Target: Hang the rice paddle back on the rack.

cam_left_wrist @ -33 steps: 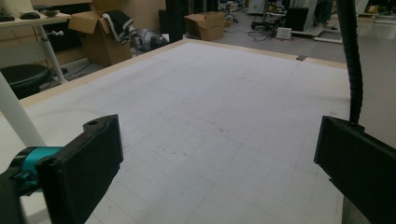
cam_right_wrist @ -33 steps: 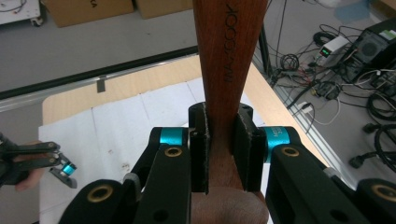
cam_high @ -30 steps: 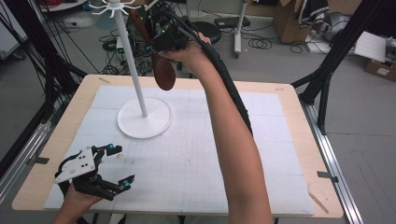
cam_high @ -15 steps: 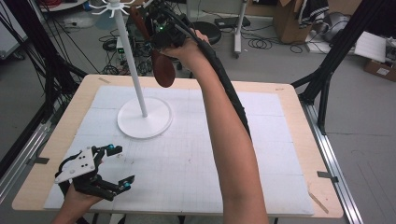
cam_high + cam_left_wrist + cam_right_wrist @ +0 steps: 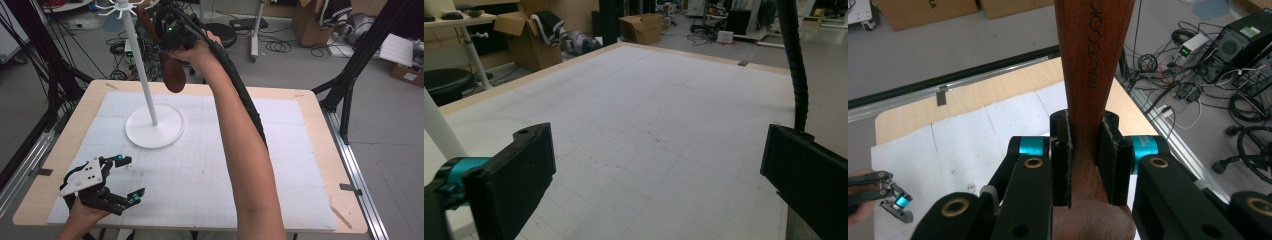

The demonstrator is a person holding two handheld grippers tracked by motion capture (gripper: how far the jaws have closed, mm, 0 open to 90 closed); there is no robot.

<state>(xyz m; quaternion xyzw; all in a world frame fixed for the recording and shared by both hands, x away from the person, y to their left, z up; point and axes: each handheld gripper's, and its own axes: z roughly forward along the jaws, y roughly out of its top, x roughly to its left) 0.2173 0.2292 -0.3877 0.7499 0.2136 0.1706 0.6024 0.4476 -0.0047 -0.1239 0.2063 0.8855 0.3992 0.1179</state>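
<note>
Up beside the top of the white stand (image 5: 140,75), the right gripper (image 5: 167,42) has its 2 jaws clamped on a brown wooden spoon (image 5: 172,72); in the right gripper view the pads press flat against both sides of the spoon's handle (image 5: 1093,65), which rises between them, with the wider wood just below the pads. From the high view the spoon hangs in the air to the right of the stand's pole, its bowl end pointing down and well above the table (image 5: 310,115), its upper end near the hooks at the stand's crown. The stand's round base sits on the white gridded mat (image 5: 215,165) toward the far left part of it. Nearer the person than the stand's base, at the mat's near left corner, the left gripper (image 5: 117,180) rests low over the mat in the person's left hand with its 2 jaws spread wide apart and nothing between them; the left gripper view looks across bare mat between those jaws, with the stand's pole (image 5: 439,127) at its left edge.
</note>
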